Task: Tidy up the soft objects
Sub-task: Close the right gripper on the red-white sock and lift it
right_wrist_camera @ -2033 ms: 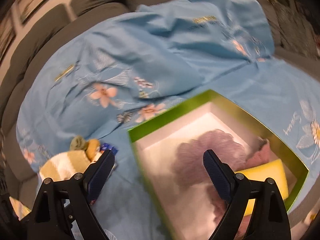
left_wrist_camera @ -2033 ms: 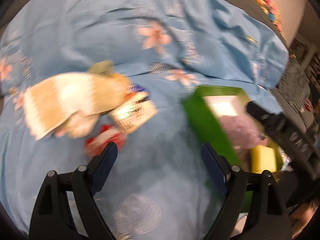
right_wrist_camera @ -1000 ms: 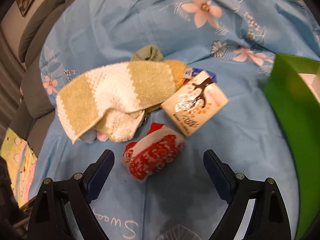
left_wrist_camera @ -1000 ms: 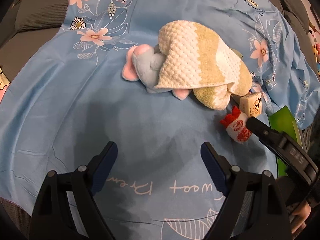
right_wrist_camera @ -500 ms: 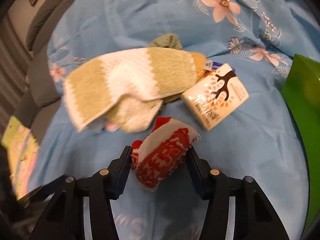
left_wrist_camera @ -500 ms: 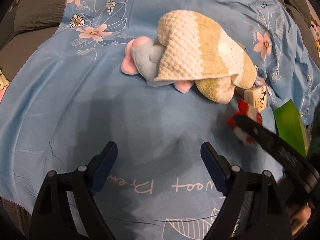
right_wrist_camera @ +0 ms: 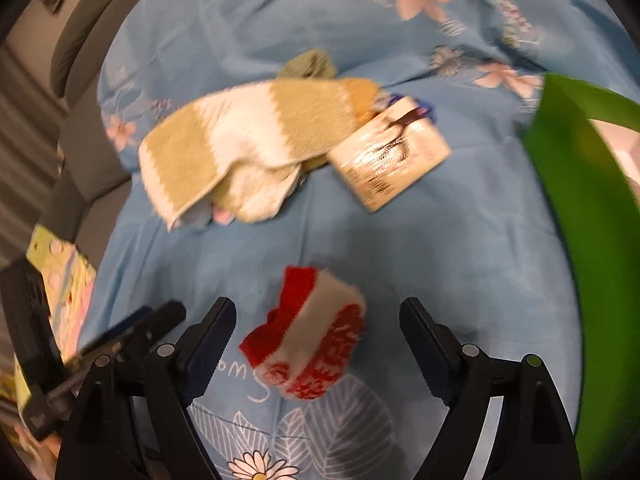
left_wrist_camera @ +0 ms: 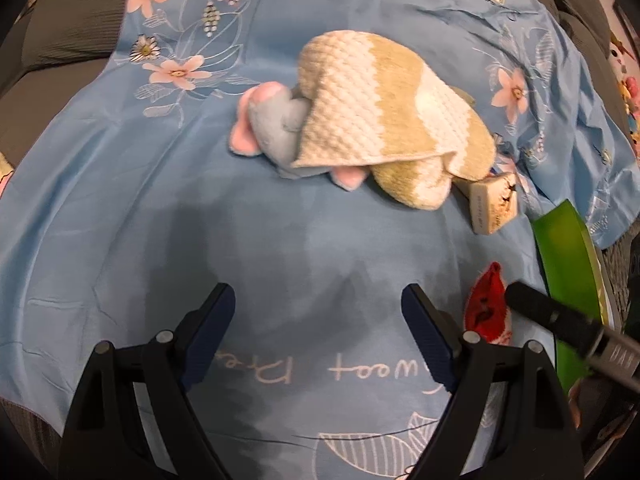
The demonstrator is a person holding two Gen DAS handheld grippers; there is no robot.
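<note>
Hiding most of the blue plush toy (left_wrist_camera: 276, 128), the striped towel (left_wrist_camera: 384, 116) (blurred in the right view) lies far; both grippers (left_wrist_camera: 318, 336) (right_wrist_camera: 318, 340) gape, red sock (right_wrist_camera: 308, 340) unclamped

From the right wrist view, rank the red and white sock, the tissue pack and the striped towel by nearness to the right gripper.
1. Red and white sock: between the open fingers of the right gripper.
2. Tissue pack: ahead, slightly right.
3. Striped towel: ahead left, close to the pack's range; hard to separate.

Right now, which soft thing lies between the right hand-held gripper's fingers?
The red and white sock. It lies alone on the sheet between the open fingers; the towel and plush toy are piled farther away.
</note>
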